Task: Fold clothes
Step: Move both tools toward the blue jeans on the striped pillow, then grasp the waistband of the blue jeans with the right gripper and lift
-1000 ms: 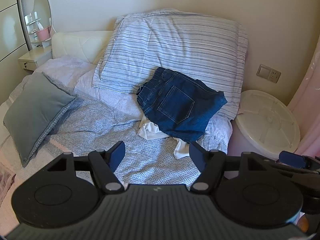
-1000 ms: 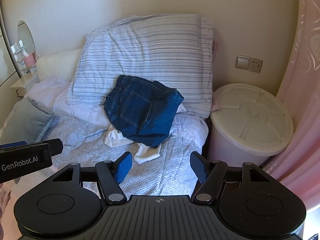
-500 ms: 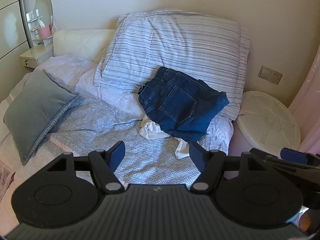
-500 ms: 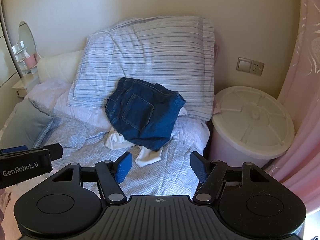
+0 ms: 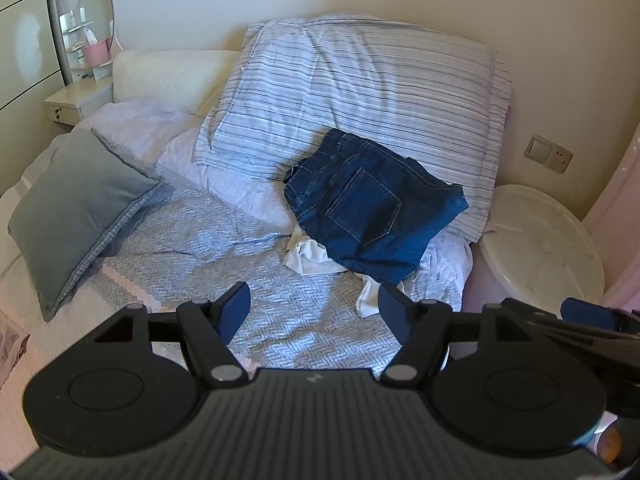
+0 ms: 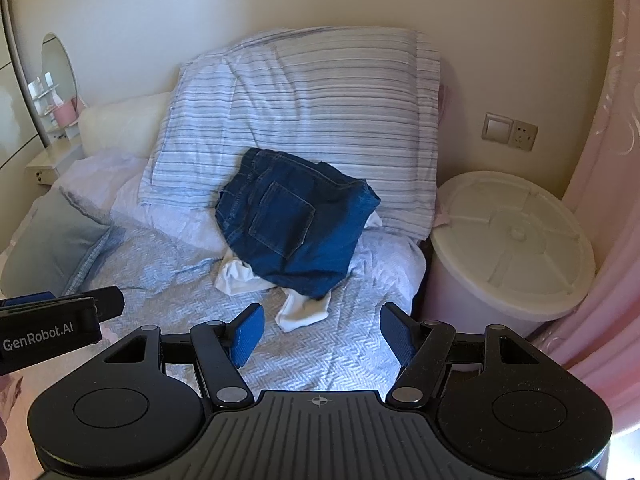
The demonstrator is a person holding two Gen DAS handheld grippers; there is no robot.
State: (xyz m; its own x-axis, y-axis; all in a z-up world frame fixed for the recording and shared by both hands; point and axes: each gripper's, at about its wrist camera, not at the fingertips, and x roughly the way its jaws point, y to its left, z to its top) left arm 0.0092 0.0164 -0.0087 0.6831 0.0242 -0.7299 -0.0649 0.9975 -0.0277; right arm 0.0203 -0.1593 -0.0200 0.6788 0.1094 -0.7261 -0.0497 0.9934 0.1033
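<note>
Dark blue jeans (image 5: pixel 372 204) (image 6: pixel 294 224) lie in a loose heap on the bed, leaning against a large striped pillow (image 5: pixel 360 92) (image 6: pixel 300 120). A white garment (image 5: pixel 310 256) (image 6: pixel 244 278) sticks out from under them at the near side. My left gripper (image 5: pixel 314 306) hovers open over the bedspread, short of the heap, with nothing between its blue pads. My right gripper (image 6: pixel 322 330) is open too, just short of the white garment's lowest end, and holds nothing.
A grey cushion (image 5: pixel 76 204) lies at the left of the herringbone bedspread (image 5: pixel 208 256). A round white lidded bin (image 6: pixel 508 240) stands right of the bed, beside a pink curtain (image 6: pixel 612 200). A bedside shelf with a mirror (image 5: pixel 80 92) is far left.
Both views drift slightly, so the clothes sit a little lower and further right in each. The jaws stay as wide as before and the clothes have not moved.
</note>
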